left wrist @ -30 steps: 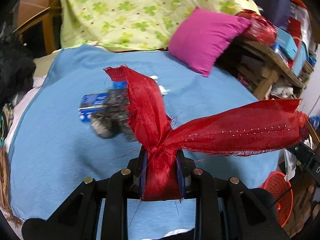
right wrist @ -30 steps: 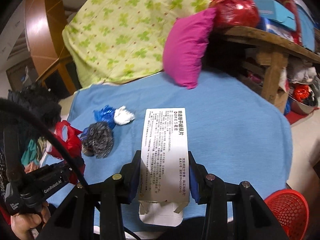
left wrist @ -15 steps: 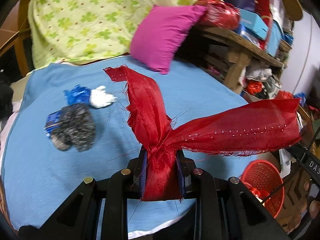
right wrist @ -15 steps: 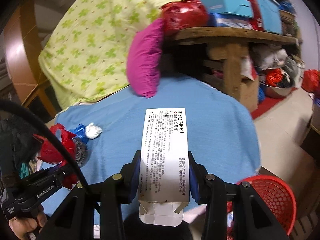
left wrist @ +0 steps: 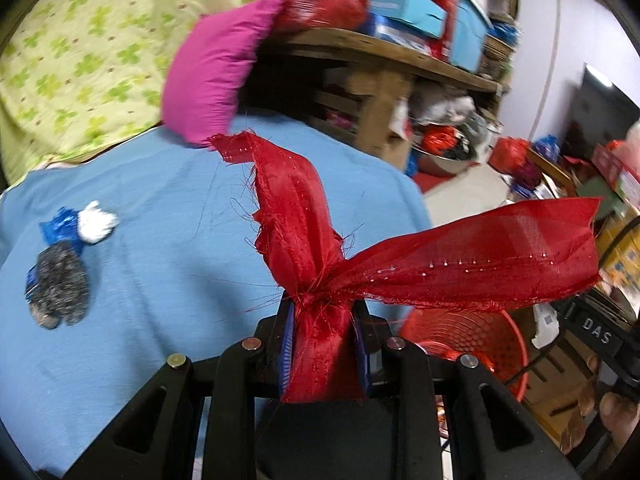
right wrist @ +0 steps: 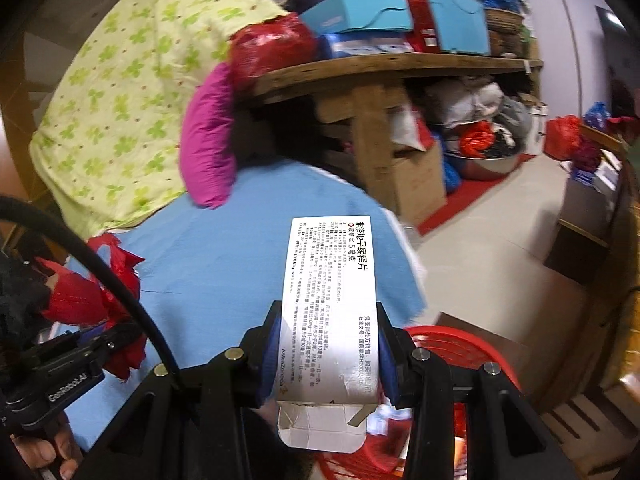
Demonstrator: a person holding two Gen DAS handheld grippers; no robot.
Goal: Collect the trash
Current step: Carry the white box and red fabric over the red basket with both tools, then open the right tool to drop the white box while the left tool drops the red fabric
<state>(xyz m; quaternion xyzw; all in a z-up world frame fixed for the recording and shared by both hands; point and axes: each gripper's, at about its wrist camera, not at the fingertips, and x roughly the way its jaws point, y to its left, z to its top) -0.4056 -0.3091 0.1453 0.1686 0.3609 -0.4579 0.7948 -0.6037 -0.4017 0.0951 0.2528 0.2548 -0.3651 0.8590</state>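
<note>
Trash in both claws, nearest of all. Left claw (left wrist: 323, 314) shut tight on a frayed red cloth strip (left wrist: 296, 216), pinched at its bunched middle, one end sticking up and the other end flaring out to the right. Right claw (right wrist: 328, 316) closed narrow on a long white paper medicine box (right wrist: 330, 280) with black print, gripped on its two long sides, torn flap hanging out at the back.

Just past the claws and low down, a round red plastic basket (left wrist: 472, 336), seen in the right wrist view (right wrist: 460, 344) too, on the floor beside the blue-covered bed (left wrist: 160, 200). Some bits inside already, too blurry to name.

Looks like the carry step: both pieces lifted clear of the bed and on the way to the basket. Not dropped in yet.

Next, most likely: bring each claw right over the basket's mouth, then open and let go. Careful with the cloth strip, light and floppy, with long ends able to catch on the rim.

Farther off on the bed, more to fetch: a grey fuzzy scrubber ball (left wrist: 60, 280), a shiny blue wrapper (left wrist: 60, 228) and a crumpled white paper wad (left wrist: 96, 222), all close together.
</note>
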